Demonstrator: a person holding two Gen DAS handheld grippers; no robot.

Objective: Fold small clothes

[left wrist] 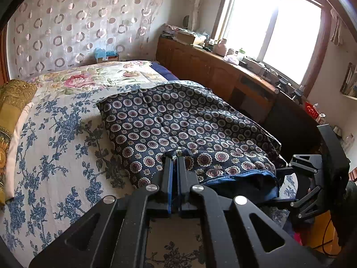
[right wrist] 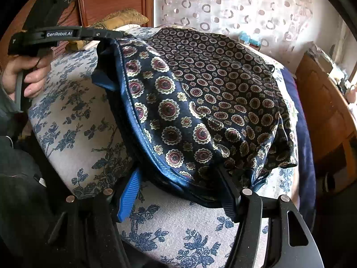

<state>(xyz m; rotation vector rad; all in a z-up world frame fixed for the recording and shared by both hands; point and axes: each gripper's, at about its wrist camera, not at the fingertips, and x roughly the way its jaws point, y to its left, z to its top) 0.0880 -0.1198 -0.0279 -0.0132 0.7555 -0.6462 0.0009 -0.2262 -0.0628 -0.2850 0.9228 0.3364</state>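
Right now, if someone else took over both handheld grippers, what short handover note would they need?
Left gripper: shut on the blue-hemmed edge of the patterned garment, pinching it at one end.
Right gripper: open, jaws straddling the same hem at the other end, not clamped.
The garment lies on the floral bedspread, mostly spread out, near edge bunched.
Done: one end of the hem secured.
Left: close the right gripper on the hem, then probably lift and fold the garment over itself.

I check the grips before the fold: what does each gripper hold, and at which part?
The left gripper is shut on the garment at its near blue-trimmed edge. The right gripper is open around that edge, gripping nothing.
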